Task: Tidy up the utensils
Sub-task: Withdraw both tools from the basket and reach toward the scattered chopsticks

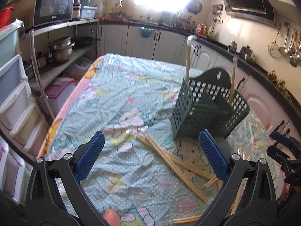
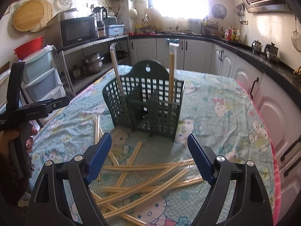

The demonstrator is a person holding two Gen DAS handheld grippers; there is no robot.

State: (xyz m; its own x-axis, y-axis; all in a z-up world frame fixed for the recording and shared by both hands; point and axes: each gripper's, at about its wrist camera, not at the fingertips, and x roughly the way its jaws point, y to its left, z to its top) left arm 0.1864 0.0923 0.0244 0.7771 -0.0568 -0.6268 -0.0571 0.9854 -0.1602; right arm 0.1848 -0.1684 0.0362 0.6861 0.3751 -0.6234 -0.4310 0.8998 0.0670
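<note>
Many loose chopsticks (image 2: 143, 180) on the cloth between the right gripper's (image 2: 149, 157) spread fingers.

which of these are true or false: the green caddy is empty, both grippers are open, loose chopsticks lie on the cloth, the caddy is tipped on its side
The green caddy is empty: false, two wrapped chopstick packs stand in it.
Both grippers are open: true, the left gripper and the right gripper hold nothing.
Loose chopsticks lie on the cloth: true.
The caddy is tipped on its side: false, it stands upright.
</note>
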